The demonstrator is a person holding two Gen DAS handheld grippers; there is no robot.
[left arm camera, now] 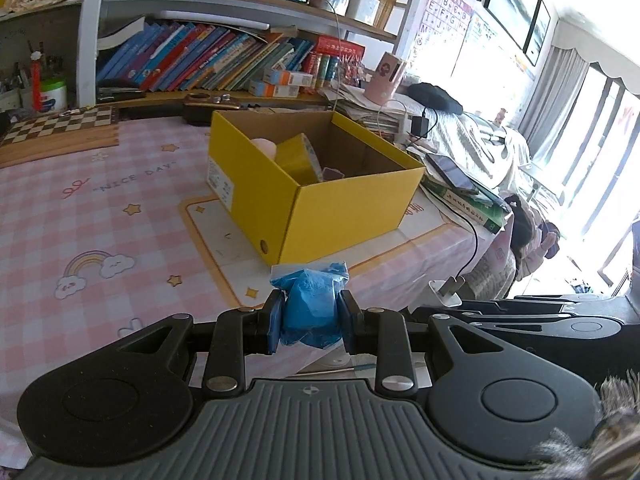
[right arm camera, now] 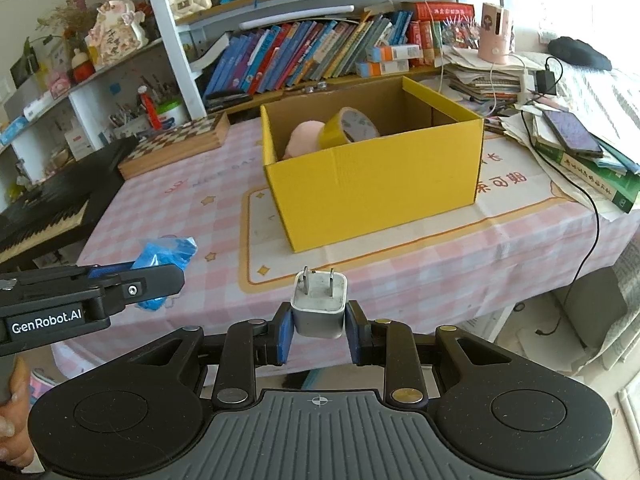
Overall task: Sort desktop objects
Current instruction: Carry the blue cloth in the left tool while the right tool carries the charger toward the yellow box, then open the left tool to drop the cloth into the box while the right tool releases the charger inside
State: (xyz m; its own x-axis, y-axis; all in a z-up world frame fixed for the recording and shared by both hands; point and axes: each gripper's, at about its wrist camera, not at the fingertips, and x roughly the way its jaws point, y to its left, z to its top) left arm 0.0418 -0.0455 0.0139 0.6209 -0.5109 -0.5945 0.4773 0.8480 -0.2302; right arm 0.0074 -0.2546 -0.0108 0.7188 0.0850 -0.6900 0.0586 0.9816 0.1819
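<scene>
Left gripper [left arm camera: 308, 316] pinching a crumpled blue plastic packet [left arm camera: 310, 306] between its blue pads, held in the air just short of the near corner of the open yellow cardboard box [left arm camera: 344, 208]. Same packet [right arm camera: 162, 258] seen from the right wrist view at the tip of the left gripper [right arm camera: 160, 276], well to the left of the box [right arm camera: 372, 188] and over the pink checked tablecloth [right arm camera: 420, 272].

Right gripper [right arm camera: 318, 326] clamped on a small white wall charger cube [right arm camera: 319, 306], two metal prongs pointing up and toward the box, held in front of the box's near wall and apart from it. Same charger [left arm camera: 446, 292] visible in the left wrist view, to the right of the box's near corner, at the table's edge.

Inside the box: a yellow roll of tape [right arm camera: 350, 126] leaning tilted against a soft pink rounded thing [right arm camera: 302, 138], both toward the left end of the box; a small purple item [left arm camera: 332, 173] showing only in the left wrist view beside the tape roll [left arm camera: 298, 154], too little visible to identify.

Behind the box, a row of leaning books [right arm camera: 304, 52] on a shelf. Left of the box, a wooden chessboard [right arm camera: 176, 144]. Right of the box, a dark phone [right arm camera: 572, 132] lying on a stack of green books [right arm camera: 600, 184], with a black cable [right arm camera: 588, 216] trailing over the table's edge.
</scene>
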